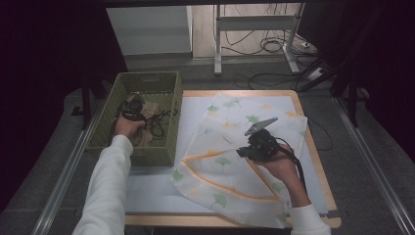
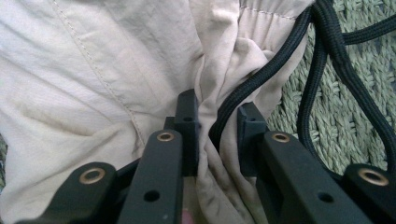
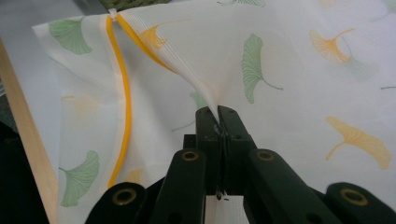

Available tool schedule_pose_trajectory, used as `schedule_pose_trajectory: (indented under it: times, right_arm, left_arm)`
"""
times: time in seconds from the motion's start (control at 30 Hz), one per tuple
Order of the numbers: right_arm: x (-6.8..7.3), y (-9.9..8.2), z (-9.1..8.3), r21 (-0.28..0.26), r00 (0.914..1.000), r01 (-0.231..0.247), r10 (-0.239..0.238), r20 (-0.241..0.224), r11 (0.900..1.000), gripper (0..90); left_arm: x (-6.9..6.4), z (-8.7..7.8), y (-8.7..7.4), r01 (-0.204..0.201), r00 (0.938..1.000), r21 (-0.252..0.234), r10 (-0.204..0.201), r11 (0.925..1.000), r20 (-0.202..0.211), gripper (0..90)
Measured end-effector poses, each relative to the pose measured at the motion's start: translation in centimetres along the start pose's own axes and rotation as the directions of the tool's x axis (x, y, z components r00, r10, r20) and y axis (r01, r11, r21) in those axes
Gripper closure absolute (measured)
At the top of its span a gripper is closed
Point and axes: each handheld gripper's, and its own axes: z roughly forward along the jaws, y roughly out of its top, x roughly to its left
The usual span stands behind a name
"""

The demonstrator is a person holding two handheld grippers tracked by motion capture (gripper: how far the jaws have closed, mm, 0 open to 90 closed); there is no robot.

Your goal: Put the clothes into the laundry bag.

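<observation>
With the left tongs narrowed around a fold of the beige garment in the green basket, the black cord may get pinched too, while the right tongs, clamped on the leaf-print bag on the surface, could lose that thin mesh.

In the high view, the left gripper sits down inside the green basket, and its jaws are hidden under the hand. The beige garment is too dim there to tell its kind. In the left gripper view, picture edges cut off the garment and the black cord. The mesh bag runs off the near edge, and the right gripper covers part of it.
</observation>
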Motion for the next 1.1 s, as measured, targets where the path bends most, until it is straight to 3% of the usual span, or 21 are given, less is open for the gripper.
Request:
schedule_pose_trajectory:
  times: [0.2,0.53,0.83,0.97,1.1]
  right_arm:
    - [0.0,0.0,-0.1,-0.003,1.0000,-0.004,0.004,0.003,1.0000,87.4]
    - [-0.2,0.0,-0.3,-0.011,0.9999,-0.010,0.010,0.004,0.9999,87.4]
    - [-0.2,0.0,-0.3,-0.011,0.9999,-0.009,0.009,0.008,0.9999,87.4]
    - [-0.1,0.0,-0.4,-0.014,0.9999,-0.008,0.008,0.009,0.9999,87.4]
    - [-0.2,0.0,-0.5,-0.017,0.9999,-0.010,0.010,0.009,0.9998,87.4]
  left_arm:
    - [0.1,-0.3,0.0,0.006,1.0000,-0.011,-0.006,0.9999,-0.002,78.8]
    - [0.5,-1.9,-0.2,0.045,0.9989,-0.112,-0.047,0.9927,-0.010,80.7]
    - [1.5,-4.4,-0.8,0.086,0.9963,-0.231,-0.083,0.9691,0.023,81.0]
    - [1.9,-5.5,-1.1,0.114,0.9931,-0.290,-0.102,0.9502,0.058,81.0]
    - [2.1,-6.3,-1.2,0.125,0.9914,-0.324,-0.106,0.9376,0.076,81.0]
